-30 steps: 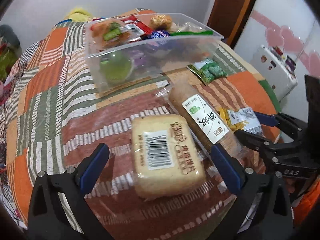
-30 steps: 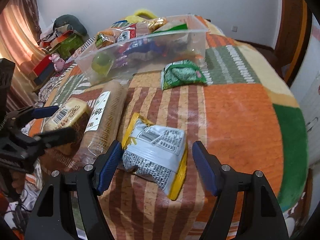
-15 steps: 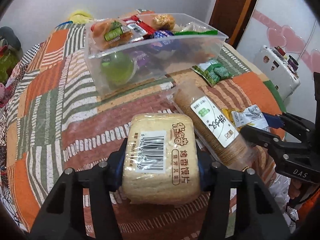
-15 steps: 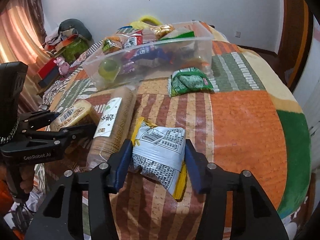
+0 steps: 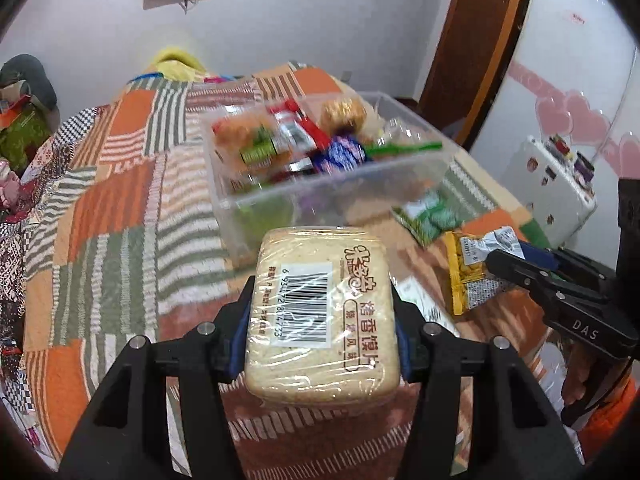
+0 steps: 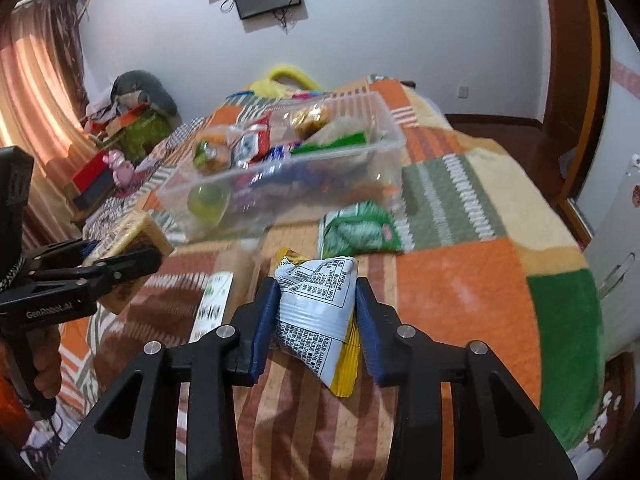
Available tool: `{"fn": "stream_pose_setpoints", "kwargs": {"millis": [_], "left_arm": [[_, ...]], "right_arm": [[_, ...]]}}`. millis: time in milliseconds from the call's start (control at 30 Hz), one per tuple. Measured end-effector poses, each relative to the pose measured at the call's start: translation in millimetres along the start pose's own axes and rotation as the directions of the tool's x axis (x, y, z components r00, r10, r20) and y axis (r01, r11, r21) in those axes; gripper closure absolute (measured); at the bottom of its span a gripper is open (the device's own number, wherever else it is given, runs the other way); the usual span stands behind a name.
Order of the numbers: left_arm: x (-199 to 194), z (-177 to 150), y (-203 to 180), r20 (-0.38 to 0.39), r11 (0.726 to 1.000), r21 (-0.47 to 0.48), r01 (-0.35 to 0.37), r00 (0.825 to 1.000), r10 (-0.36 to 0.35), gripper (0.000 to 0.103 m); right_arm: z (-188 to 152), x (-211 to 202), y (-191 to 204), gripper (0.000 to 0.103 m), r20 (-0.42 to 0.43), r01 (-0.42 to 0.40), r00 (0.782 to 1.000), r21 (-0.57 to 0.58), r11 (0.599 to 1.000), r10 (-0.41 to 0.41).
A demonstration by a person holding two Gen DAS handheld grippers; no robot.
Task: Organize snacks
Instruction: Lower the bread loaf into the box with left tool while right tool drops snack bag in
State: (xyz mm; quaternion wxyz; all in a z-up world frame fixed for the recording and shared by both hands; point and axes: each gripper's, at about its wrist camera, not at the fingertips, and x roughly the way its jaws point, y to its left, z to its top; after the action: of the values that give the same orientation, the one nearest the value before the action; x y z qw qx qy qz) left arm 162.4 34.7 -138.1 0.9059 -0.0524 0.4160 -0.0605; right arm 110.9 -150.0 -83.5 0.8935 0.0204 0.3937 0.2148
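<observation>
Gripping a wrapped block of toasted bread slices across its short sides, the left gripper held it clear of the patchwork blanket, barcode face up and long axis running forward along the fingers. The right gripper was likewise closed, pinching a crumpled yellow-and-white snack packet lifted off the bed. The clear plastic bin, already loaded with snacks, lay straight ahead of both, its long side facing them. By my judgement the left gripper was the nearer, with the bin's front wall just beyond the block's far end. A sleeve of crackers and a green packet lay on the blanket outside the bin.
</observation>
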Motion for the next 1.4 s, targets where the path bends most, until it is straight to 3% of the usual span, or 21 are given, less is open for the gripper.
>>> {"fn": "stream_pose_setpoints", "kwargs": {"millis": [400,767,1133,1333,1400], "left_arm": [[0.8,51.2,10.4,0.087,0.999,-0.031,-0.011,0.996,0.014,0.047],[38.3,97.1,-1.5,0.109,1.000,0.014,0.001,0.994,-0.003,0.047],[90.8,122.5,11.6,0.034,0.998,-0.045,0.044,0.998,-0.043,0.047],[86.8,123.7,11.7,0.061,0.999,-0.040,0.033,0.998,-0.030,0.042],[82.1,122.3,11.5,0.070,0.999,-0.040,0.026,0.997,-0.023,0.038]], "right_arm": [[49.4,3.5,1.9,0.068,0.090,0.020,0.996,-0.038,0.999,-0.016],[96.6,25.1,6.7,0.067,0.146,0.026,0.989,-0.084,0.996,-0.014],[96.1,60.6,14.3,0.067,0.089,0.049,0.995,-0.170,0.984,-0.034],[99.9,58.9,8.2,0.063,0.084,0.039,0.996,-0.157,0.987,-0.026],[102.6,55.6,8.1,0.055,0.088,0.044,0.996,-0.158,0.986,-0.030]]}}
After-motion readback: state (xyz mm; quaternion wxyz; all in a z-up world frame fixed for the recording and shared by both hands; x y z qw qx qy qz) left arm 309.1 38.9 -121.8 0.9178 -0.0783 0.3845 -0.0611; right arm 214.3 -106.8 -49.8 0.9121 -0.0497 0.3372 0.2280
